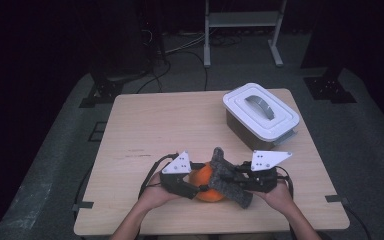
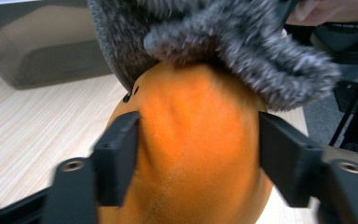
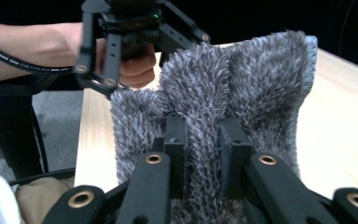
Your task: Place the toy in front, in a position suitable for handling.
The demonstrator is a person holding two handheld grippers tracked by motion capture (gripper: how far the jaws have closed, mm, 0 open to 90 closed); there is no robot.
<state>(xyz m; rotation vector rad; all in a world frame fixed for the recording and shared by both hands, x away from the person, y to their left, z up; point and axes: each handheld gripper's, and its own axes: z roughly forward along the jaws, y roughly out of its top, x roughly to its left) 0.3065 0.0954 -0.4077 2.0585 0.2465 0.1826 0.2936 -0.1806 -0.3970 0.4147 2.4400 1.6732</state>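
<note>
My left gripper (image 2: 198,154) clamps orange plush (image 2: 191,149) near front edge of surface (image 1: 145,125); right gripper (image 3: 204,147) pinches grey furry cover (image 3: 223,88). Cover partly over plush, more left.

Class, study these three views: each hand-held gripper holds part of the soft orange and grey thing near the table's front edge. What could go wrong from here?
The right hand-held gripper pinches only a fold of the grey fuzzy fabric, so it may slip free if pulled. The left hand-held gripper squeezes the round orange plush, which could pop out of its jaws. Both sit close to the table front edge, so a dropped piece might fall off.
</note>
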